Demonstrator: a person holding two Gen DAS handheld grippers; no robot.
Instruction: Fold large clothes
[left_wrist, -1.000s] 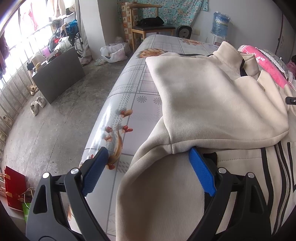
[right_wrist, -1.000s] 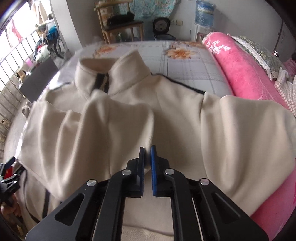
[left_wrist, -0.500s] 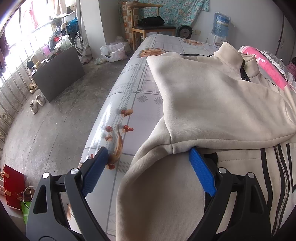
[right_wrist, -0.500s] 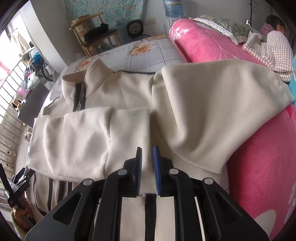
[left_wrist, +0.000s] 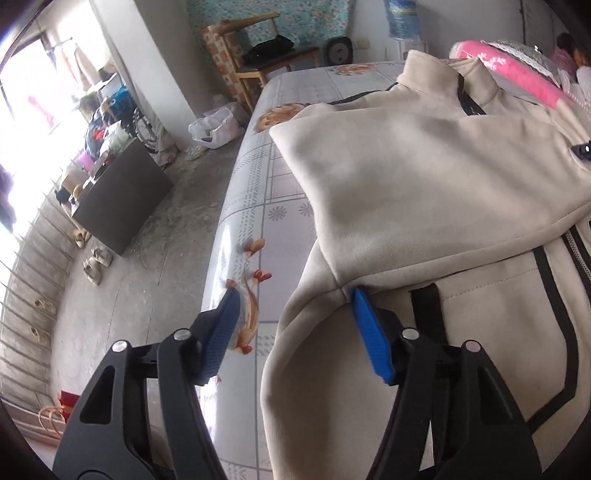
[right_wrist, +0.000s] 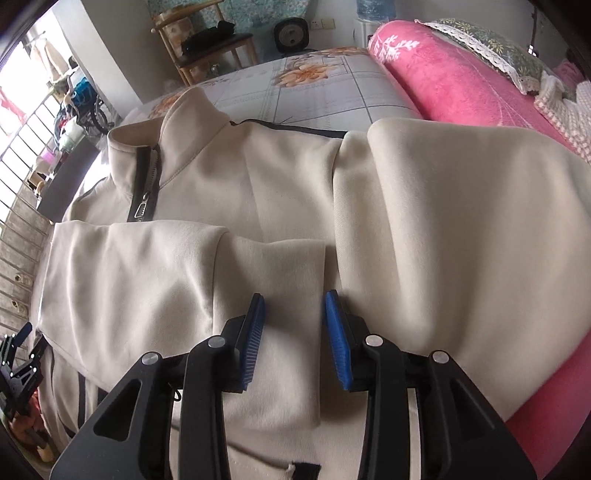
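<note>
A cream zip jacket (left_wrist: 424, 177) with black stripes lies face up on the bed, its collar at the far end. One sleeve (right_wrist: 147, 269) is folded across the chest; the other sleeve (right_wrist: 461, 240) drapes toward the pink blanket. My left gripper (left_wrist: 295, 295) straddles the jacket's side edge where that sleeve folds, its jaws closing. One pad is tucked under the fold; the other hangs free over the sheet. My right gripper (right_wrist: 294, 295) hovers over the folded sleeve's cuff, jaws opening, and the cuff lies flat between them, unpinched.
The floral bed sheet (left_wrist: 273, 206) ends at a rounded edge, with concrete floor (left_wrist: 147, 277) and a dark cabinet (left_wrist: 122, 199) beyond. A pink blanket (right_wrist: 461, 85) borders the jacket on the right. A wooden chair (right_wrist: 210, 40) stands past the bed's far end.
The left jaws have narrowed around the jacket's edge and the wrist has rolled. The right jaws, shut before, have parted, and that gripper has sunk closer to the sleeve cuff.
</note>
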